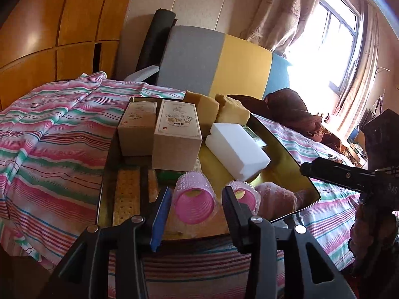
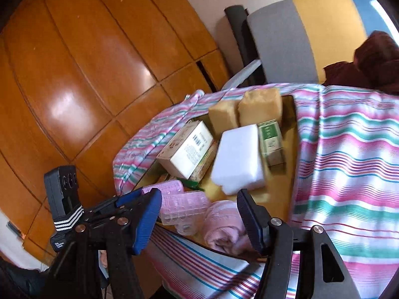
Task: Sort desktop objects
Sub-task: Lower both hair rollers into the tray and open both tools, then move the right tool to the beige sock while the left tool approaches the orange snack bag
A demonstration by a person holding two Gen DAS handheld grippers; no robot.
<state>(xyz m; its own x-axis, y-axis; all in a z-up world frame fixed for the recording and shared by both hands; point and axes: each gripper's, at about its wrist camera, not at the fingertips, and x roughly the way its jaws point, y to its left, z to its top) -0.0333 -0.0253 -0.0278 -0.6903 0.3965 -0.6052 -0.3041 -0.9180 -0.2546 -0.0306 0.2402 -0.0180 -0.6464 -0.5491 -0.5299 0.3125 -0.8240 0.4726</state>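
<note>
A dark-rimmed tray [image 1: 294,159] with a yellow floor sits on a striped cloth. It holds two kraft boxes [image 1: 177,137], yellow sponges [image 1: 232,111], white sponge blocks [image 1: 237,147], pink hair rollers [image 1: 194,201] and a rolled pink towel [image 1: 274,196]. My left gripper [image 1: 197,199] is open at the tray's near edge, its fingers on either side of one roller with gaps showing. My right gripper [image 2: 199,211] is open above the rollers [image 2: 182,204] and towel [image 2: 224,224]. This view also shows a white box [image 2: 187,147] and a small green box [image 2: 270,139].
The pink, green and white striped cloth [image 1: 49,137] covers the surface around the tray. A grey, yellow and blue cushion [image 1: 217,62] stands behind it, with a dark brown garment [image 1: 289,107] at the right. Wooden cabinet doors [image 2: 74,74] lie to the left.
</note>
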